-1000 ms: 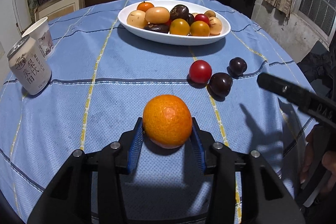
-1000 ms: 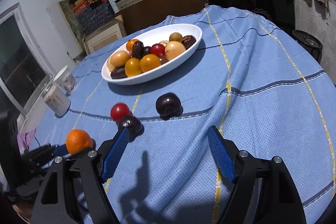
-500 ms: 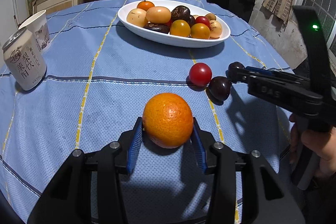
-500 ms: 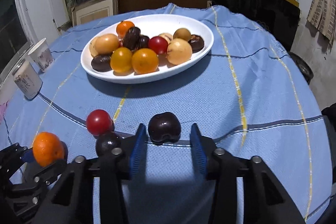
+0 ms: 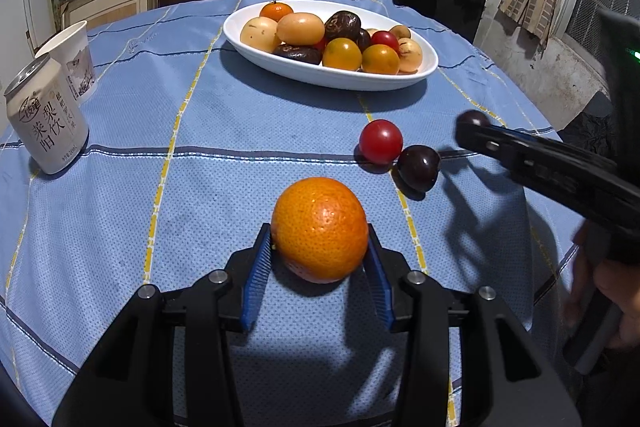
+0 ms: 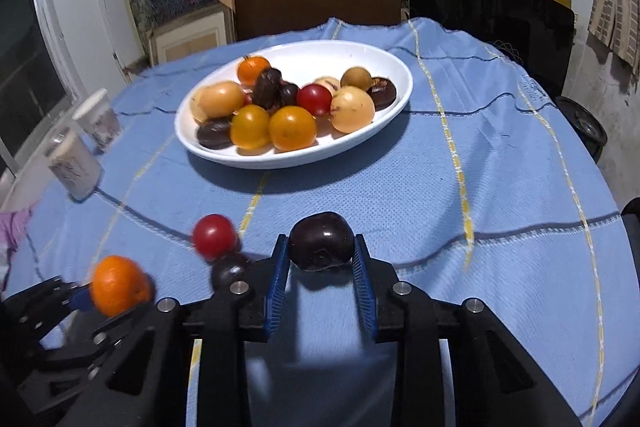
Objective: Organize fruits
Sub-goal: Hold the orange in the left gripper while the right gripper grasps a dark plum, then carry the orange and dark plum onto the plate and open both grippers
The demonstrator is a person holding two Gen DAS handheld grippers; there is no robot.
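My left gripper [image 5: 318, 241] is shut on an orange [image 5: 320, 229] just above the blue tablecloth, near the front of the table. In the right wrist view my right gripper [image 6: 320, 247] has its jaws closing around a dark plum [image 6: 322, 245], and both blue pads touch its sides. The left wrist view shows that gripper [image 5: 472, 131] coming in from the right, the plum [image 5: 474, 117] at its tip. A red fruit [image 5: 380, 141] and a second dark plum [image 5: 418, 167] lie loose on the cloth between the two grippers. Behind them stands a white oval dish [image 5: 332, 77] heaped with several fruits.
A drink can [image 5: 46, 125] and a paper cup [image 5: 74, 57] stand at the table's left edge. A person's hand [image 5: 612, 287] holds the right gripper at the right edge. Shelves, a brown board and a dark panel stand behind the round table.
The right gripper swung in from the right to the far dark plum, and its wide jaws came together onto it. The left gripper and the orange stayed put.
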